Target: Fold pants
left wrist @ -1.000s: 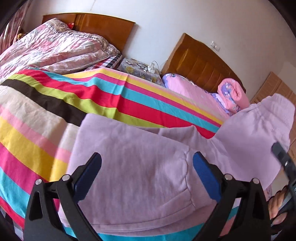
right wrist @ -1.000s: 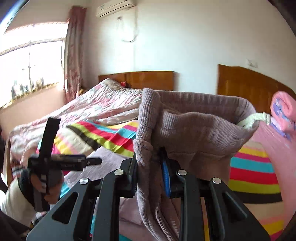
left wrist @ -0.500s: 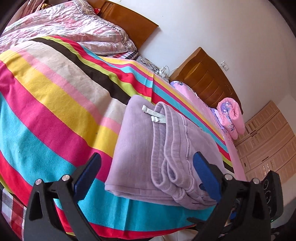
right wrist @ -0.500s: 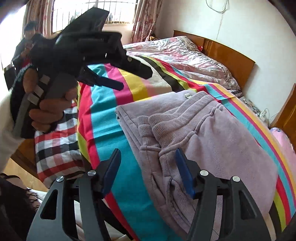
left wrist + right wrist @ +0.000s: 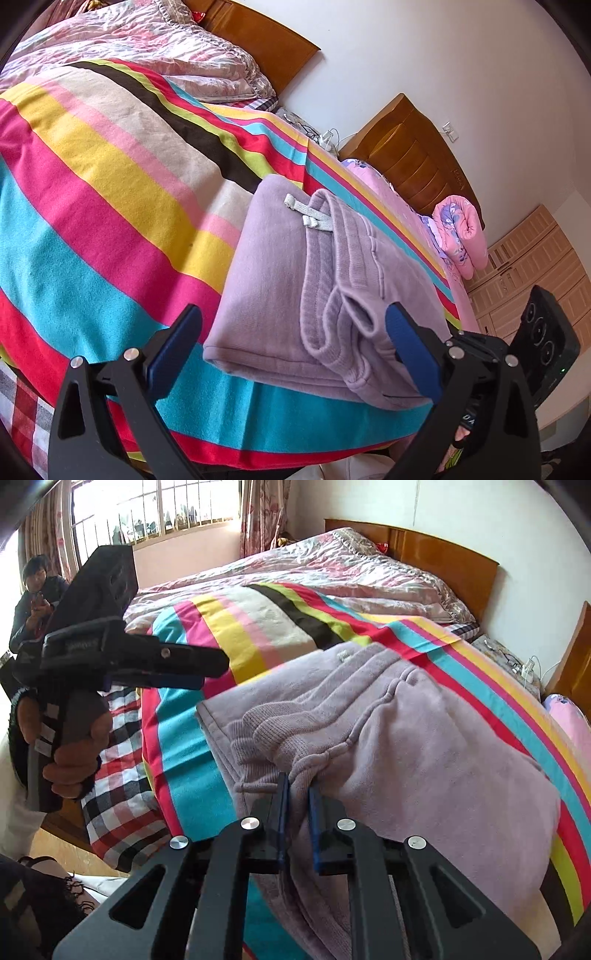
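Observation:
The lilac pants (image 5: 295, 295) lie folded in a stack near the bed's front edge on the striped blanket (image 5: 110, 206). Their ribbed waistband and grey drawstring (image 5: 310, 216) lie on top. My left gripper (image 5: 291, 350) is open and empty, held just in front of the stack. In the right wrist view my right gripper (image 5: 297, 805) is shut on a pinch of the pants' (image 5: 424, 760) ribbed waistband at the near edge. The left gripper (image 5: 129, 664) also shows there, held in a hand above the bed's left side.
A pink floral quilt (image 5: 147, 48) lies at the head of the bed, against a wooden headboard (image 5: 258, 40). A rolled pink blanket (image 5: 461, 232) lies on the second bed. A checked sheet (image 5: 118, 775) hangs over the bed's side. A person (image 5: 35, 594) sits by the window.
The pants were lifted one second ago and now lie folded on the bed. My right gripper opened half a second ago and has shut again on the waistband. My left gripper stays open.

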`<state>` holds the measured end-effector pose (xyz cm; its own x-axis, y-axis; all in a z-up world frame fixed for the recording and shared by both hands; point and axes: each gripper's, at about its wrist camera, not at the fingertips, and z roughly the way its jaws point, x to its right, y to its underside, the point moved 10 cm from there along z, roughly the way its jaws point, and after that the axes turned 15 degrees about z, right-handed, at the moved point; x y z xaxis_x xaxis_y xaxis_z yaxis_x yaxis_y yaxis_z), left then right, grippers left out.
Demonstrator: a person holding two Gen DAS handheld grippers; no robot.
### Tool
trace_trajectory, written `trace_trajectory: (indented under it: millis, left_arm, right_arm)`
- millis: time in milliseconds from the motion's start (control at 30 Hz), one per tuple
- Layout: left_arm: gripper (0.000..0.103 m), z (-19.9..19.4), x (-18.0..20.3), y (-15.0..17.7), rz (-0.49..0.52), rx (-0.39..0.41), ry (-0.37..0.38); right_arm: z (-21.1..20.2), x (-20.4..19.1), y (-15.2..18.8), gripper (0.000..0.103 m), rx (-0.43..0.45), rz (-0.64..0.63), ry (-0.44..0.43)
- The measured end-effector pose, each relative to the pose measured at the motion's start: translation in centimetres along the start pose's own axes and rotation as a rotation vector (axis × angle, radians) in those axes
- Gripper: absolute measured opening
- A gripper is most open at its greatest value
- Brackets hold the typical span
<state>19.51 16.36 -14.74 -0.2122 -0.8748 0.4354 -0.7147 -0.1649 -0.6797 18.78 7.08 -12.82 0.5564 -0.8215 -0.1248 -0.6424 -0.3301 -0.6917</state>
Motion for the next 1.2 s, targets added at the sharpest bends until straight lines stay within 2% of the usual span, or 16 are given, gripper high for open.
trace_trajectory:
  millis: [100,200,233,267,367,433,467,500,600,700,767,867,933,1033,1067,1200]
  left_arm:
    - [0.099,-0.7,-0.3,-0.5,-0.007,0.026,-0.01]
    - [0.099,-0.7,-0.7,-0.4,-0.021,0.029,-0.016]
    - [0.099,-0.6,-0.8,-0.2,-0.024,0.025,-0.018]
    - [0.099,-0.4,-0.9,0.0,-0.028,0.02,-0.018]
    - [0.099,-0.1,-1.1,0.5,-0.031,-0.001,-0.033]
    - [0.099,0.0,-1.2,0.7,-0.037,-0.001,-0.028]
    - [0.099,0.0,-1.3,0.8,-0.04,-0.001,-0.027]
    - [0.099,0.1,-1.2,0.8,-0.04,-0.001,-0.026]
    - [0.099,-0.3,-0.7,0.7,-0.031,0.004,-0.018]
    - [0.099,-0.8,-0.1,0.6,-0.018,0.01,-0.008]
    - [0.1,-1.1,0.2,0.5,-0.017,0.009,0.008]
    - [0.1,-1.5,0.8,0.2,-0.025,0.007,0.045]
    - [0.101,-1.5,1.6,-0.1,-0.062,0.0,0.124]
    - [0.101,-0.3,3.3,-0.6,-0.167,-0.06,0.346]
    - [0.101,0.3,3.8,-0.8,-0.19,-0.09,0.392]
    - [0.101,2.9,7.2,-2.2,-0.141,-0.208,0.511]
  right_arm:
    - [-0.8,-1.1,-1.2,0.011,0.027,-0.01,-0.011]
    - [2.6,-1.6,2.0,0.011,-0.083,-0.024,-0.001]
    - [4.1,-1.6,3.5,0.013,-0.11,-0.047,0.021]
    - [4.4,-1.7,4.0,0.015,-0.081,-0.061,0.021]
    - [3.6,-1.7,3.7,0.025,-0.091,-0.044,-0.019]
    - [3.1,-2.4,3.8,0.065,-0.103,-0.055,-0.073]
    - [3.0,-2.7,4.0,0.072,-0.101,-0.083,-0.07]
    - [3.4,-2.9,4.4,0.071,-0.101,-0.126,-0.034]
    - [4.4,-2.6,5.2,0.054,-0.085,-0.241,0.097]
    - [4.4,-2.3,5.0,0.031,-0.049,-0.325,0.208]
    - [4.1,-2.5,4.9,0.024,-0.013,-0.386,0.25]
    - [2.0,-2.1,3.2,0.017,0.063,-0.287,0.206]
    - [0.5,-1.5,1.9,0.016,0.106,-0.227,0.182]
    - [-1.0,-1.1,0.8,0.016,0.157,-0.193,0.167]
    - [-1.2,-1.1,0.6,0.016,0.165,-0.194,0.168]
    - [-1.5,-1.8,0.7,0.016,0.182,-0.222,0.181]
